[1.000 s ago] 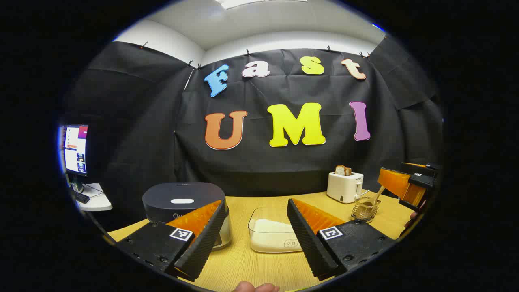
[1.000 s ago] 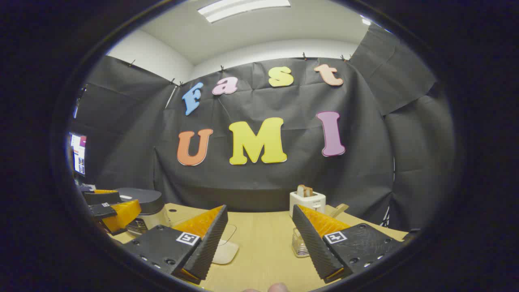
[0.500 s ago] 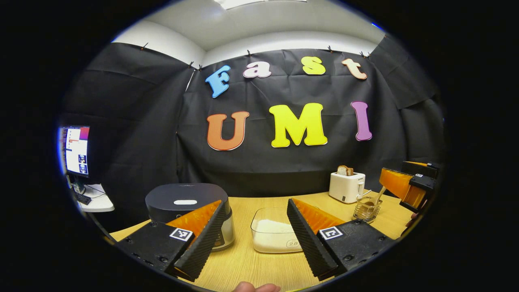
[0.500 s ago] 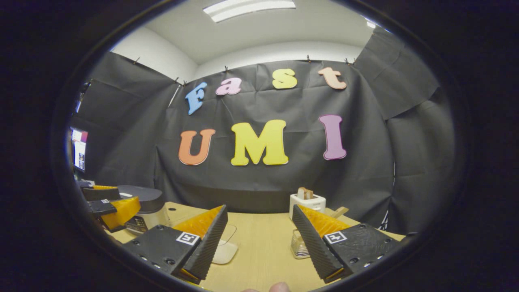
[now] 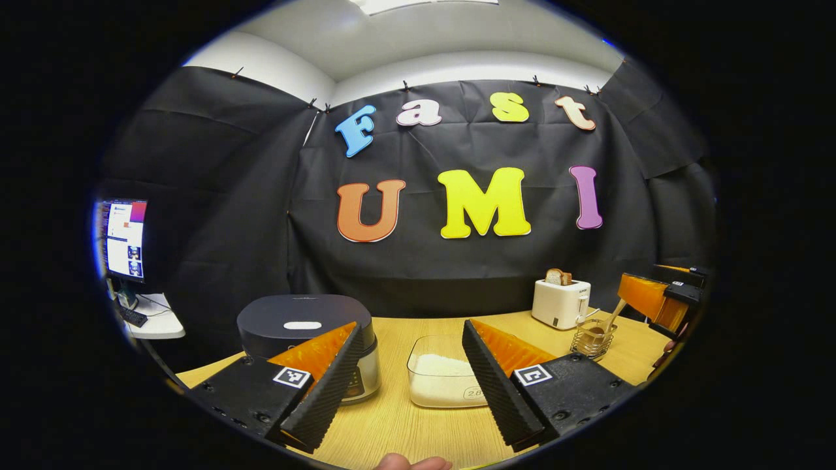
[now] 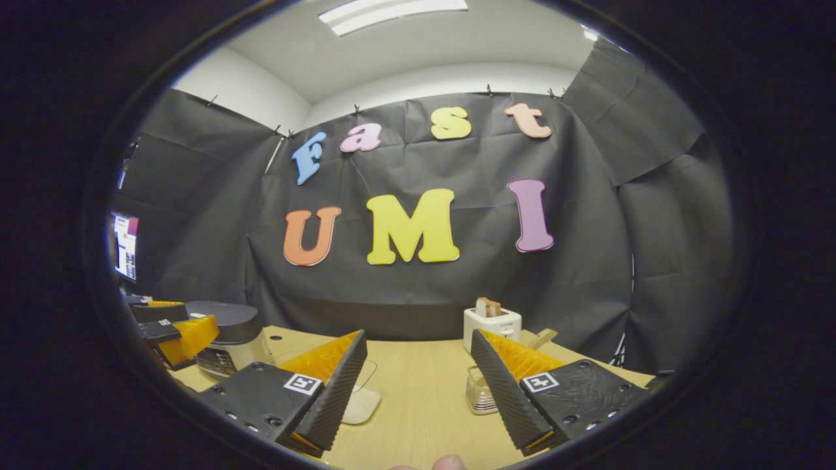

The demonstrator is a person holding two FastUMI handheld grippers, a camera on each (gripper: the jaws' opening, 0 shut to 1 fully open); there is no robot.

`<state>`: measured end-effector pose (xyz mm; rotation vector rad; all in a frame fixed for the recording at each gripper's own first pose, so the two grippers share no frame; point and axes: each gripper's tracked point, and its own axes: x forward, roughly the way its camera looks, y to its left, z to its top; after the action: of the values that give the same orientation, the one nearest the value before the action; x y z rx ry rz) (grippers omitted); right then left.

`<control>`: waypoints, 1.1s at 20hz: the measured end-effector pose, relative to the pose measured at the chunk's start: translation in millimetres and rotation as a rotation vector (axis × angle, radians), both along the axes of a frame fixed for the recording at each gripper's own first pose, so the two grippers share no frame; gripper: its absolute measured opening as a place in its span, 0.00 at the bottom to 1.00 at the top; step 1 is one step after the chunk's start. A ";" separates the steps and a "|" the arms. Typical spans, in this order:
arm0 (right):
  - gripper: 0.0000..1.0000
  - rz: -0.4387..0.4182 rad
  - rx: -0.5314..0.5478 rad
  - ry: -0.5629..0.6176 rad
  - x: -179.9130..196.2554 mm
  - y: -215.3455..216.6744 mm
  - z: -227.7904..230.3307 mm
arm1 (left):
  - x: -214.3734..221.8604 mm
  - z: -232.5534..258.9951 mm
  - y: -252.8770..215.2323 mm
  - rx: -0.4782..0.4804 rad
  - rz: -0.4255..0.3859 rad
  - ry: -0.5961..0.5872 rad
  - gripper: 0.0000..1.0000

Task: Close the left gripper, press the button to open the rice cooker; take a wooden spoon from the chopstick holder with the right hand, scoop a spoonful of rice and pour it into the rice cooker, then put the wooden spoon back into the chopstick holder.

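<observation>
Since a second ago my left gripper (image 5: 408,385) has drifted slightly, so the rice cooker (image 5: 305,326) and the clear rice container (image 5: 441,378) sit a touch further right in the left gripper view; nothing on the table has been handled. Both of my grippers hang above the wooden table (image 5: 392,424) with their jaws spread wide and nothing between them. Through the left gripper's gap I see the container of white rice, resting on the table just right of the dark, closed rice cooker, whose pale button (image 5: 302,325) sits on the lid. Further right stands a white toaster (image 5: 560,303) with bread in it, and in front of it the wire chopstick holder (image 5: 592,338) with the wooden spoon (image 5: 614,313) leaning out of it. My right gripper (image 5: 659,303) hovers near that spoon, not touching it. From the right gripper view, my right gripper (image 6: 418,391) frames bare table, with the chopstick holder (image 6: 480,391) partly hidden behind its right finger and the left gripper (image 6: 173,329) beside the rice cooker (image 6: 225,326). A monitor (image 5: 124,240) glows at far left
</observation>
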<state>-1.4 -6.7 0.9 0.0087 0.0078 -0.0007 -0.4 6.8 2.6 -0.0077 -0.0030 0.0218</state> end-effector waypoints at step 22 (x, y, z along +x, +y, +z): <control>0.95 0.171 0.078 0.025 22.0 -39.2 -33.1 | 50.9 2.8 118.8 -0.137 0.136 0.379 0.76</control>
<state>20.6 -45.9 -32.2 0.0859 0.0337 0.1710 50.4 125.5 5.4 -0.1399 0.3774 0.1593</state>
